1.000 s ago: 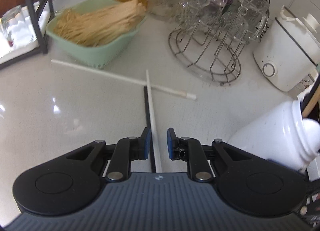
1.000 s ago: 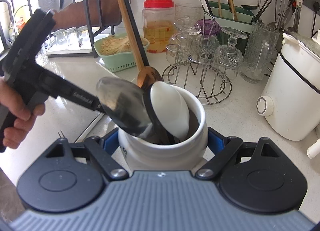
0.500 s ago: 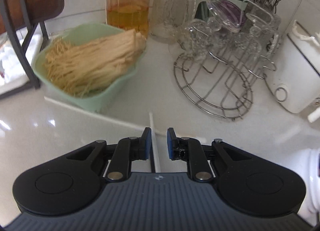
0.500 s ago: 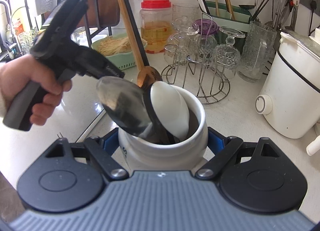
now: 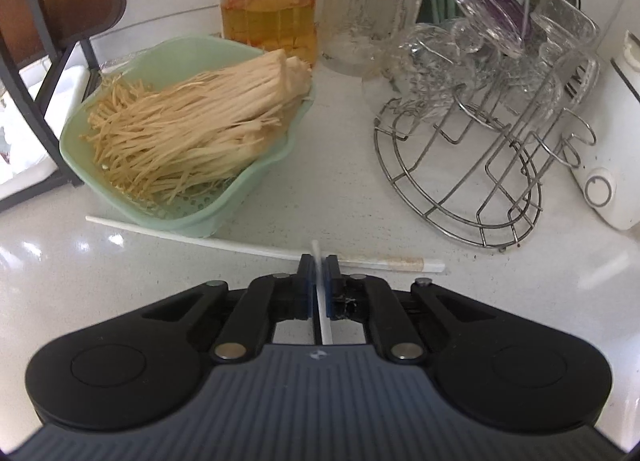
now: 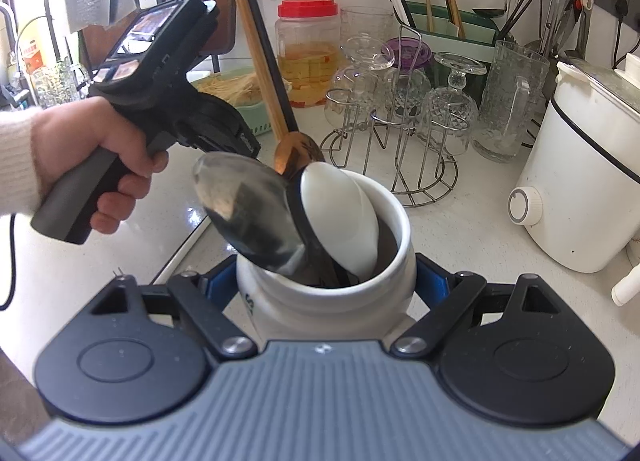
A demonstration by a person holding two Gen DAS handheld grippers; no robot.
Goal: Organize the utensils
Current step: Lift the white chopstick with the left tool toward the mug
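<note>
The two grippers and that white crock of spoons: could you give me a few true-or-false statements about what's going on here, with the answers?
1. The right gripper clamps the white crock from both sides. True.
2. The left gripper is closing on a metal fork. False: a white chopstick and a black chopstick run between its closing jaws.
3. Another white chopstick lies flat on the counter in front of the green basket. True.
4. The crock is empty. False: a steel spoon, a white spoon and a wooden spoon stand in it.
5. The glasses hang on a wire rack. True.
</note>
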